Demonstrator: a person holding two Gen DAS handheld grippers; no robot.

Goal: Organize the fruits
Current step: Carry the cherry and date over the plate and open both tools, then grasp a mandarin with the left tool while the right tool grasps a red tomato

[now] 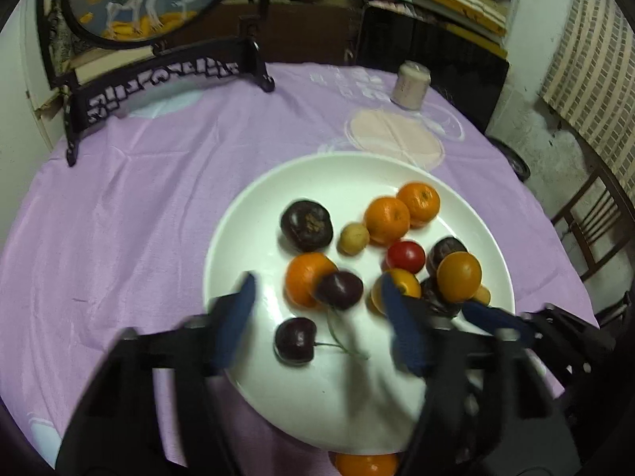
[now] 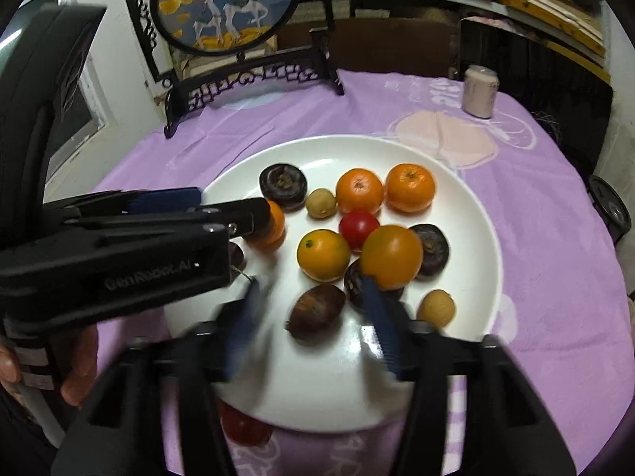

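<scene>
Lying on plate (image 2: pixel 468 206) | chestnut (image 2: pixel 316 309) long axis diagonal | right claw (image 2: pixel 313 317) open

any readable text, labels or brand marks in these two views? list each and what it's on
"GenRobot.AI", roughly; the letters are soft: white print on the black body of the left tongs, right wrist view.
Carved characters on the screen stand base: ornamental, not readable.
White printed pattern on the purple tablecloth, far edge near the pink can: too blurred to read.
Pink can: no legible label.
Nothing else readable.
</scene>
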